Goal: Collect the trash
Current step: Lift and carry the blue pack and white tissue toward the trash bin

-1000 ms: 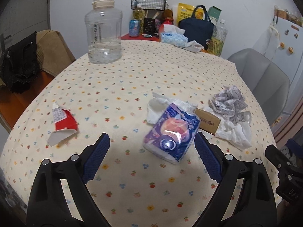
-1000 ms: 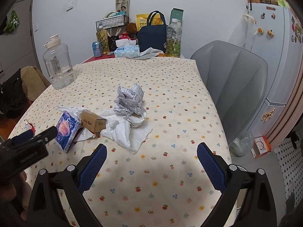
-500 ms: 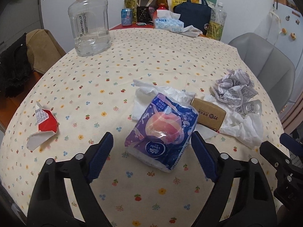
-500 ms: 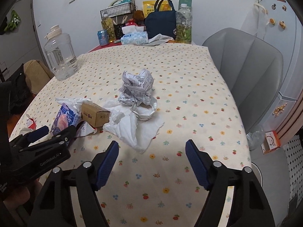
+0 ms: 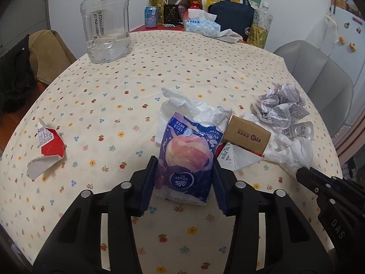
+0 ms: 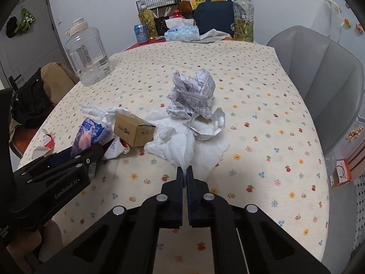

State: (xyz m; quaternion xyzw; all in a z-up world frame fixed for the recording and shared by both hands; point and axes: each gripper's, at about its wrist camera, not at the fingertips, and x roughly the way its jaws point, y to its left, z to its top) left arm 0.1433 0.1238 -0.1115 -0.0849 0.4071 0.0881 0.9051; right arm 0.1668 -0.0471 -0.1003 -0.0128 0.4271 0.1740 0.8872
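Both my grippers have come down and closed since a second ago. My left gripper point(image 5: 184, 178) now clamps the purple tissue pack point(image 5: 187, 157) on the table point(image 5: 114, 100); my right gripper point(image 6: 184, 171) has pinched shut on the near edge of the white tissue point(image 6: 180, 146) beside the cardboard box point(image 6: 133, 131).

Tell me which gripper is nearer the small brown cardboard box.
Left. The left gripper clamps the purple tissue pack lying right against the small brown cardboard box; the right gripper pinches the white tissue further off.
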